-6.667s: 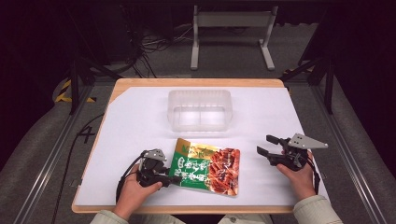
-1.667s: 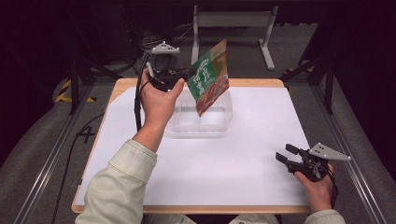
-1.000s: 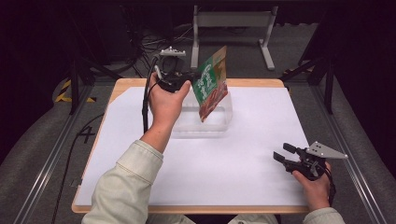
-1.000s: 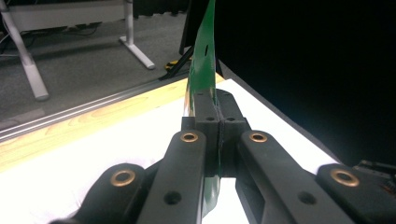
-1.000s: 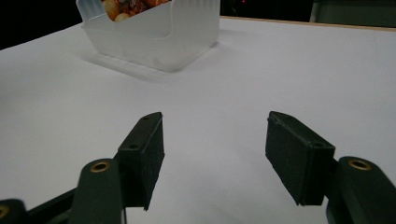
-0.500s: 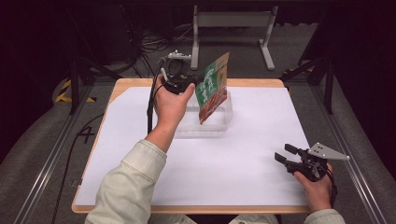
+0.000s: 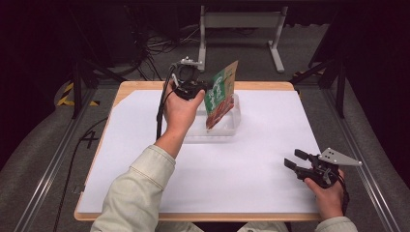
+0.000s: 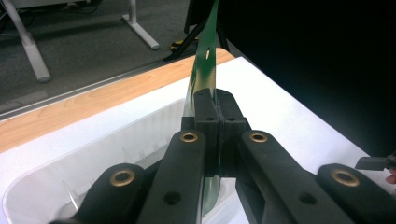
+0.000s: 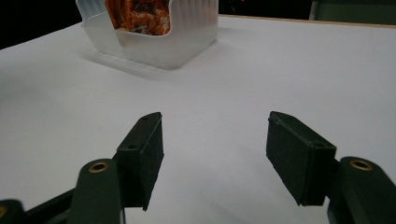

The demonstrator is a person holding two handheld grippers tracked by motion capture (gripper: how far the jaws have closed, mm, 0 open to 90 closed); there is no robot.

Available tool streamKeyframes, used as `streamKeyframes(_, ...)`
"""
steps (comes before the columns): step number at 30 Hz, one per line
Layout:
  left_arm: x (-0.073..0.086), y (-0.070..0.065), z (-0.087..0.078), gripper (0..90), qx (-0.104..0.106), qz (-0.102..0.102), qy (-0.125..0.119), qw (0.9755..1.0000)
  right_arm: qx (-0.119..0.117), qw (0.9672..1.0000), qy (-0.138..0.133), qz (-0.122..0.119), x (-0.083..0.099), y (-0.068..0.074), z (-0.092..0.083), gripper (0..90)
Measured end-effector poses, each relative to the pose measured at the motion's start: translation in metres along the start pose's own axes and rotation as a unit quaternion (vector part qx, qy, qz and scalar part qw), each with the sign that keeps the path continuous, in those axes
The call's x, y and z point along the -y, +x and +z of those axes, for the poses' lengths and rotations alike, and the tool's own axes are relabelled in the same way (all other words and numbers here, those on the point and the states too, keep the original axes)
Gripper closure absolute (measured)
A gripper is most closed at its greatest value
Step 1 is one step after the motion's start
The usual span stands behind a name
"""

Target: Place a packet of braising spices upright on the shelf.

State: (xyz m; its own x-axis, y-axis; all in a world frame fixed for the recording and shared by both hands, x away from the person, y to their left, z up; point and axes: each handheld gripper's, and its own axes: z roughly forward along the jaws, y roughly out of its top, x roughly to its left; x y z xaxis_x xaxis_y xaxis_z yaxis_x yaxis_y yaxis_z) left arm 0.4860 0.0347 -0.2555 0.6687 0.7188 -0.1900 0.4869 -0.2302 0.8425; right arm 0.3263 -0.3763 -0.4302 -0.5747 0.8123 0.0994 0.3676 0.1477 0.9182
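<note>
Altogether, one snack packet (image 7: 220, 93), one clear plastic tub (image 7: 229, 126) and two grippers are on show, over a white sheet (image 7: 251, 169) covering a wooden table (image 7: 145, 86).

From the high view, the left gripper (image 7: 202, 88) sits at about twelve o'clock on the table, raised over the tub's far side, and it is clamped on the packet's edge. The packet hangs nearly upright, green print toward its top and red-orange toward its bottom, with its lower end dipping inside the tub. The right gripper (image 7: 295, 159) is at about four o'clock, well apart from the tub, held low over the sheet with its jaws parted and nothing between them; they have just been opening a little further.

Looking along the left gripper (image 8: 211, 100) in its own view, the two black jaws meet tight on the packet (image 8: 205, 65), seen edge-on as a thin green strip rising toward twelve o'clock, with the tub's (image 8: 93, 154) hollow at eight o'clock beneath. The high view cannot show that pinch so plainly.

The right gripper view gives the parted jaws of the right gripper (image 9: 215, 156) over bare sheet (image 9: 261, 70), and at eleven o'clock the tub (image 9: 187, 37) with the packet's (image 9: 137, 16) orange lower part behind its frosted wall, low inside it; whether it touches the floor I cannot tell.
</note>
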Motion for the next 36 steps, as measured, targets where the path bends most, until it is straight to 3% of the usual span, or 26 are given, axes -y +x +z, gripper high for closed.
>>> streamKeyframes(7,0.001,0.003,0.005,89.7,0.002,-0.007,0.008,0.9999,-0.002,1.0000,0.000,-0.001,0.000,0.000,0.000,36.6)
streamKeyframes(14,0.003,0.004,0.011,89.7,0.000,0.000,0.023,0.9997,-0.002,1.0000,0.001,0.000,0.000,0.000,0.000,36.5)
streamKeyframes(24,0.003,0.006,0.014,89.5,-0.004,0.008,0.020,0.9998,-0.003,1.0000,0.001,0.001,0.000,0.000,0.000,36.4)
streamKeyframes(30,0.003,0.012,0.012,88.9,-0.004,-0.009,0.019,0.9998,-0.004,1.0000,0.002,0.003,0.000,0.001,0.000,36.3)
streamKeyframes(36,0.003,0.008,0.009,65.4,0.006,0.004,-0.030,0.9995,-0.006,1.0000,0.003,0.001,0.000,0.001,0.002,36.2)
